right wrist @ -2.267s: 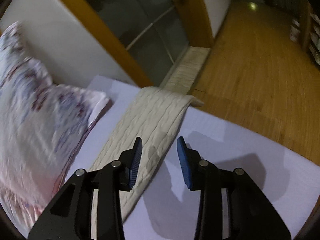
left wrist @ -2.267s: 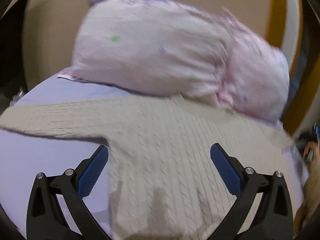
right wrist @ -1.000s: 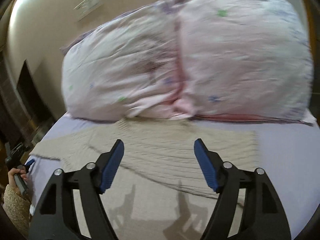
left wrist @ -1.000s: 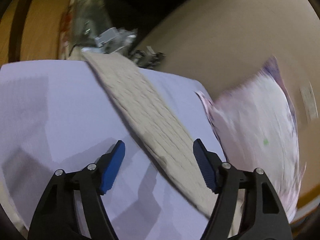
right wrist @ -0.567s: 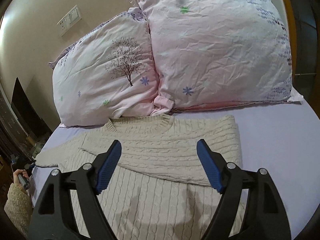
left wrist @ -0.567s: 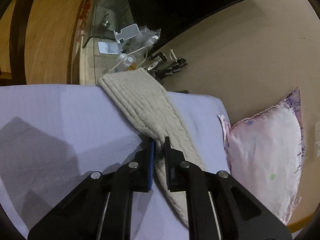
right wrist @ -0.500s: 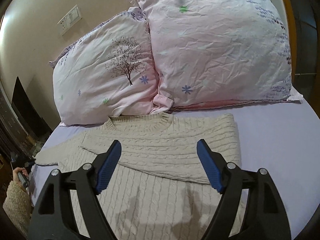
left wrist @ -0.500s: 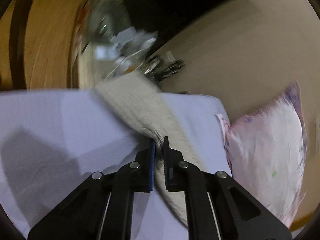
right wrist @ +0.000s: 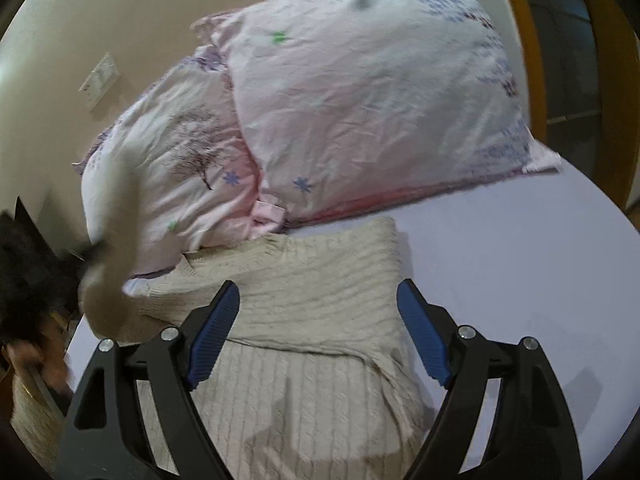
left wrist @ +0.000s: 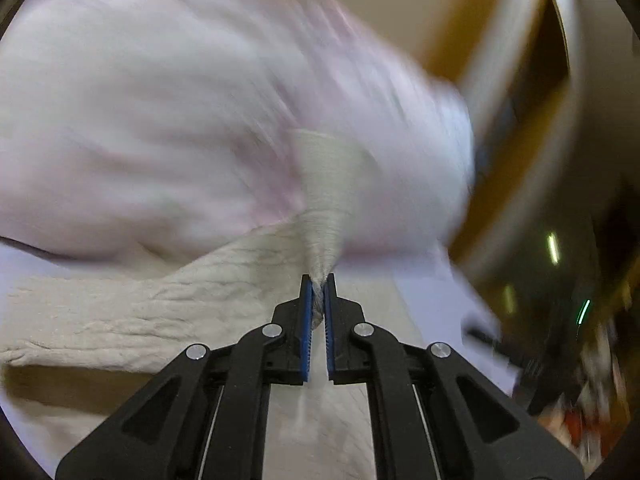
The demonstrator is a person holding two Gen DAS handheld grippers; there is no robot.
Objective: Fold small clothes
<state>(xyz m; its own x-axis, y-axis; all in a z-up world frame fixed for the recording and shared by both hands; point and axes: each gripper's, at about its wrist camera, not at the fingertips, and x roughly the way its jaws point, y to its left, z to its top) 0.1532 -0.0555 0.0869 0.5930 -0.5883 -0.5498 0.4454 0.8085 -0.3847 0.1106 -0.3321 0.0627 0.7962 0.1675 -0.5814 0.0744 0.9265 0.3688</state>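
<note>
Seen from the left wrist, the left gripper (left wrist: 318, 300) is clamped on a sleeve (left wrist: 326, 196) of the cream sweater (left wrist: 132, 312), lifting it clear, likely to fold it inward. From the right wrist, the right gripper (right wrist: 318, 336) hangs wide open, holding nothing, above the sweater spread flat on the bed (right wrist: 520, 264) below two pillows (right wrist: 360, 92).

pillows (left wrist: 160, 120) motion-blurred in left view, sweater (right wrist: 304, 380) hem cut off, raised sleeve (right wrist: 116, 240) smeared

Lavender-sheeted bed (right wrist: 500, 264) with cream cable-knit sweater (right wrist: 304, 344) spread flat, two pink floral pillows (right wrist: 360, 112) at its head.
</note>
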